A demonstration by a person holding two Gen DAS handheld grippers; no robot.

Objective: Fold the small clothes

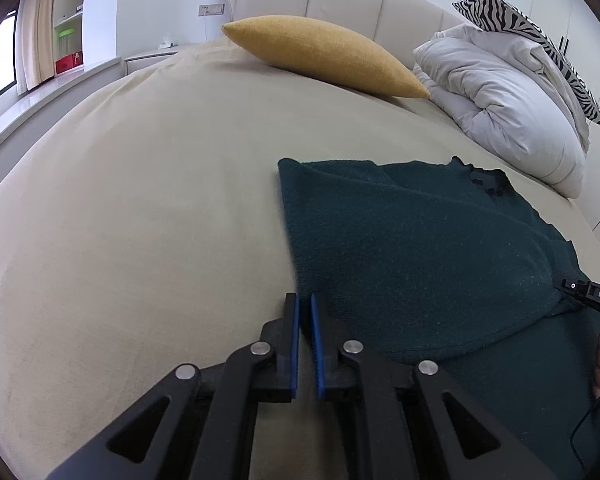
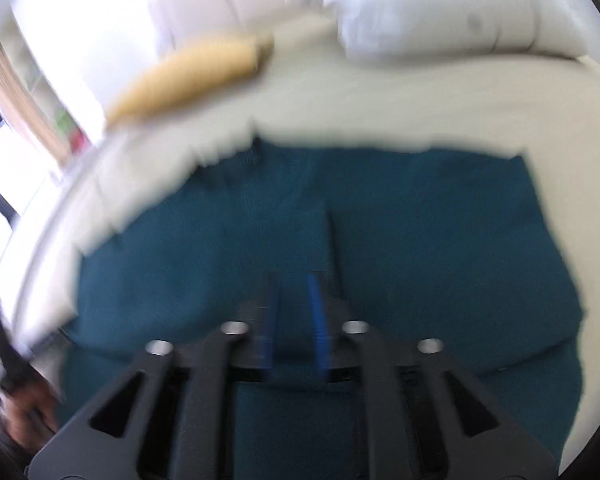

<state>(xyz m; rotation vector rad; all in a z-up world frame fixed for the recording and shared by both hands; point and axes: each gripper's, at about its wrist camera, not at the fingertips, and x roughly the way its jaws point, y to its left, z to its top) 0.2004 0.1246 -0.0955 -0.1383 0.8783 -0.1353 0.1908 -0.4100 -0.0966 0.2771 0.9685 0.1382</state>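
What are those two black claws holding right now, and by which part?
Nothing, it seems. The left gripper is shut at the edge of the green garment, with no cloth visibly pinched. The right gripper is parted above it; that view is blurred.

Left tongs nearly closed, right tongs slightly parted.

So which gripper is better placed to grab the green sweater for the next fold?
Probably the right gripper: it hangs directly over the green sweater, jaws parted. The left gripper is shut, at the sweater's edge over the bed sheet.
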